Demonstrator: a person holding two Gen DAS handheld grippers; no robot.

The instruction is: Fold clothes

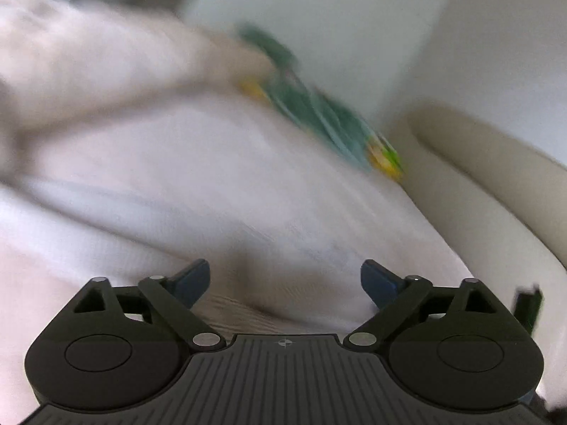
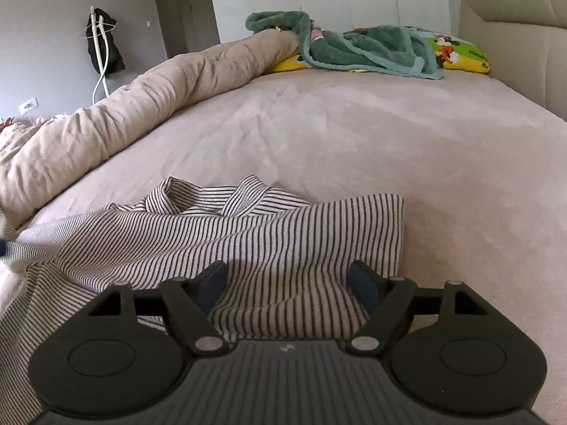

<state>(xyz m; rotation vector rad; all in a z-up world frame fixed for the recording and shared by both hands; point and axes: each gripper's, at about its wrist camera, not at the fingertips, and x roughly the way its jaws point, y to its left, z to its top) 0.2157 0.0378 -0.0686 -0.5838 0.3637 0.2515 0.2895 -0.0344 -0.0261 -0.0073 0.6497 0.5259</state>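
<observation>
A black-and-white striped garment (image 2: pixel 226 233) lies crumpled on the pink bed sheet (image 2: pixel 389 134) in the right wrist view. My right gripper (image 2: pixel 288 285) is open, its blue-padded fingers (image 2: pixel 363 285) spread just above the garment's near edge, holding nothing. The left wrist view is blurred by motion. My left gripper (image 1: pixel 285 283) is open and empty over pale fabric (image 1: pixel 276 297) with faint stripes. Whether that fabric is the striped garment I cannot tell.
A rolled beige duvet (image 2: pixel 141 99) runs along the bed's left side. A green blanket (image 2: pixel 361 49) and a yellow cartoon pillow (image 2: pixel 457 53) lie at the head, near the beige padded headboard (image 2: pixel 514 35). The green blanket shows blurred in the left wrist view (image 1: pixel 312 113).
</observation>
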